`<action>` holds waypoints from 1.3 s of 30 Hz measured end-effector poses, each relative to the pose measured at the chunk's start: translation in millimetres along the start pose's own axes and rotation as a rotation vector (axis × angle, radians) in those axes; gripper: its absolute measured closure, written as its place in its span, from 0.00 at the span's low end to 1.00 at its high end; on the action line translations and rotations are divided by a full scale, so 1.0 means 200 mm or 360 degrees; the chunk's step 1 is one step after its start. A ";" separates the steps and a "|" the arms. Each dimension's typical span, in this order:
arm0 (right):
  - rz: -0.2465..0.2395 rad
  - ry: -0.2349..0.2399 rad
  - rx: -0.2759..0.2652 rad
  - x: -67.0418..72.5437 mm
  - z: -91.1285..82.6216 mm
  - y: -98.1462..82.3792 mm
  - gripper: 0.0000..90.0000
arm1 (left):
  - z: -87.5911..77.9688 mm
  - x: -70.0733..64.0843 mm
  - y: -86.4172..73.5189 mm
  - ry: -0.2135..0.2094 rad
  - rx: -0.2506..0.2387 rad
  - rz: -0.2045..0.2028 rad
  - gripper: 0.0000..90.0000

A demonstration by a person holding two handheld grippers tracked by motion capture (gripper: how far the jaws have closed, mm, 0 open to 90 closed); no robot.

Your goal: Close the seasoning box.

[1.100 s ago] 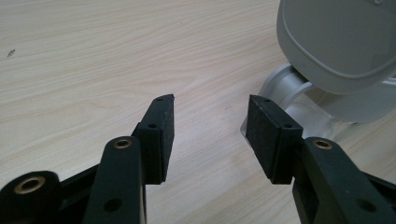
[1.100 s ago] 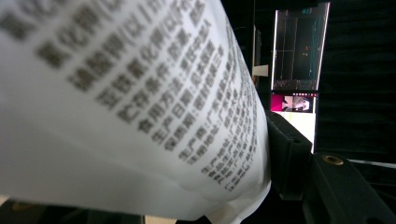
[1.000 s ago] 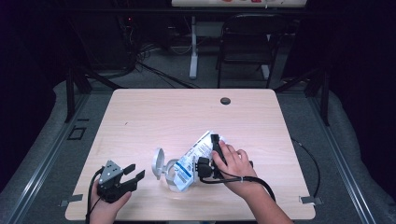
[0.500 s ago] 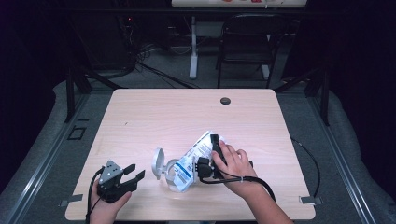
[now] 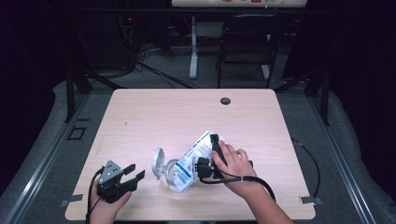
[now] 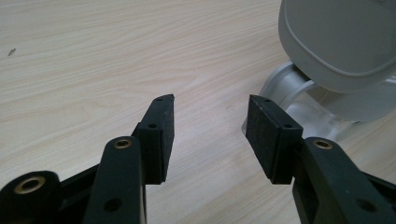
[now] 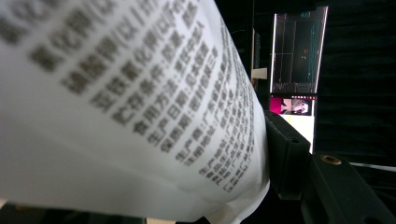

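The right hand-held gripper (image 5: 205, 156) clenches a white printed bag (image 5: 198, 151), its mouth at the clear jar (image 5: 175, 175). At eight o'clock from the jar, the left hand-held gripper (image 5: 133, 173) rests released on the counter (image 5: 163, 116), jaws wide and empty.

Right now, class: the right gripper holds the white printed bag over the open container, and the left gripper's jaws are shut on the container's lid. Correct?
Not quite. The left gripper is open and holds nothing, as the left gripper view shows; the lid stands beyond its jaws. The rest stands.
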State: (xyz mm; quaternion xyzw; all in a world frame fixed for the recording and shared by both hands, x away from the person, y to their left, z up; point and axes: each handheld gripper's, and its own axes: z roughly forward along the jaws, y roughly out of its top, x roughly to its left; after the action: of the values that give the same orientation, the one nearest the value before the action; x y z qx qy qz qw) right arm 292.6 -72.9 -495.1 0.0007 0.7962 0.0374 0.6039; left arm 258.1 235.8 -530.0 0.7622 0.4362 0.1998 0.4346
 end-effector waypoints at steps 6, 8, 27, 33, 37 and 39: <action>-0.0003 -0.0002 -0.0001 0.00 0.00 0.00 0.55 | 0.00 0.00 0.00 -0.0001 -0.0007 0.0000 0.59; 0.0000 0.0000 -0.0007 0.00 0.00 0.00 0.55 | 0.00 0.00 0.00 -0.0001 0.0001 0.0001 0.59; -0.0018 0.0000 -0.0010 -0.01 0.00 0.00 0.56 | 0.00 0.00 0.00 -0.0005 0.0001 -0.0004 0.59; -0.0019 -0.0001 -0.0011 -0.01 -0.01 0.00 0.56 | 0.00 0.00 0.00 -0.0003 0.0002 -0.0005 0.59; -0.0018 0.0003 -0.0008 -0.01 -0.01 0.00 0.56 | 0.00 0.00 0.00 -0.0005 0.0001 -0.0006 0.59; -0.0017 0.0003 -0.0009 -0.01 -0.01 0.00 0.56 | 0.00 0.00 0.00 -0.0005 0.0001 -0.0004 0.59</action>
State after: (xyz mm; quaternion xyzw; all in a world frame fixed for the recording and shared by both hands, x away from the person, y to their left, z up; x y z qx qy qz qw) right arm 291.7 -73.0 -492.6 -0.0052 0.7966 0.0364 0.6034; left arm 258.2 236.2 -531.1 0.7621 0.4366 0.1978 0.4353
